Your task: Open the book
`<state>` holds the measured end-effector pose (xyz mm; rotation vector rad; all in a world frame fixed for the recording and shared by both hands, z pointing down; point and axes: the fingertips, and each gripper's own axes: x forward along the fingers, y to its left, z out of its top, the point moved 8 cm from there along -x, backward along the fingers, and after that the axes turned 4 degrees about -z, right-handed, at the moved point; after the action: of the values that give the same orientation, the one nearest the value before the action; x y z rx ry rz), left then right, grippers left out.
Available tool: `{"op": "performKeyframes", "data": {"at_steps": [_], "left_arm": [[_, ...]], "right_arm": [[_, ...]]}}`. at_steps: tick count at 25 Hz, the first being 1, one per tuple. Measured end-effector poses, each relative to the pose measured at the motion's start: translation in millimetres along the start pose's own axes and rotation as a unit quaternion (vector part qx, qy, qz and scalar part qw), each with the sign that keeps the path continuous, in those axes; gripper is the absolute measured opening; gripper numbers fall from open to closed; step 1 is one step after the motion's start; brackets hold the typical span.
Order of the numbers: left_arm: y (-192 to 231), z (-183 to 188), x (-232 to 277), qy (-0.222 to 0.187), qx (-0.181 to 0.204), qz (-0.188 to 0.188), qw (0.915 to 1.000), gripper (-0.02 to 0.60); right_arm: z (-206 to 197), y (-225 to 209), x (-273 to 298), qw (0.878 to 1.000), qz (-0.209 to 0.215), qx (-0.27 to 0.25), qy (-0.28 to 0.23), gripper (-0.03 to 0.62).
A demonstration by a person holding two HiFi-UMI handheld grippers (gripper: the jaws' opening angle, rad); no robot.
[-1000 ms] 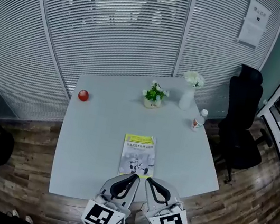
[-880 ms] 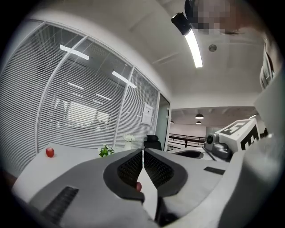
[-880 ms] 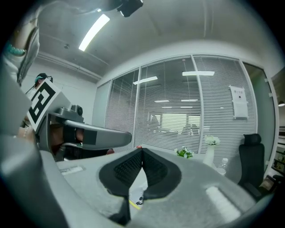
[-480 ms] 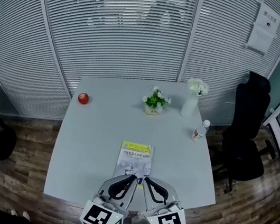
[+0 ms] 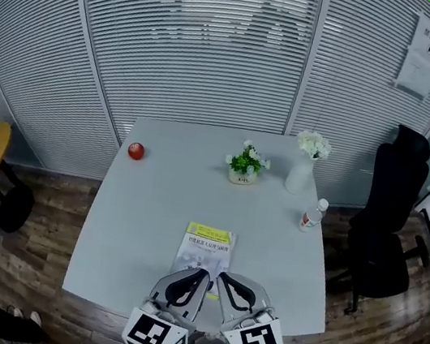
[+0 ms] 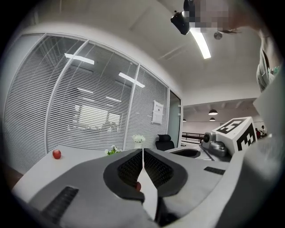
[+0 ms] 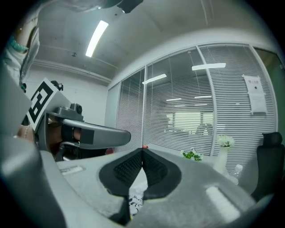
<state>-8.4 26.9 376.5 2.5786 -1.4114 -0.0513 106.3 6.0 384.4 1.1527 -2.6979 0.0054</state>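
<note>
**Over the book's near end: both grippers closed in, cover not yet lifted**

At lower centre of the head view, the book (image 5: 207, 244) lay flat and closed on the worktop (image 5: 153, 197), close to its near edge. Over the last second the left gripper (image 5: 204, 273) and right gripper (image 5: 223, 276) had edged forward, so their tips overlapped the book's lower end. Both had jaws pressed together, pinching nothing. The approach looked nearly done, but opening had not begun.

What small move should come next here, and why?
Probably open the right tool and lower it to the book: it lies closed on the table, and the left tool and right tool hover shut, empty, over its near edge.
</note>
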Motion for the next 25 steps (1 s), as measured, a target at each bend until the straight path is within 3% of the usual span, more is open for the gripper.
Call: {"op": "performKeyframes", "data": {"at_steps": [11,25], "left_arm": [[20.5,-3.8,9.1,0.000,-0.001,0.020,0.9998,0.009],[68.7,14.1,31.5,0.011,0.013,-0.056,0.9983,0.009]], "right_arm": [[-4.2,-14.2,22.4,1.000,0.008,0.002,0.007,0.003],[1.2,-16.6,59.1,0.998,-0.068,0.003,0.002,0.003]]}}
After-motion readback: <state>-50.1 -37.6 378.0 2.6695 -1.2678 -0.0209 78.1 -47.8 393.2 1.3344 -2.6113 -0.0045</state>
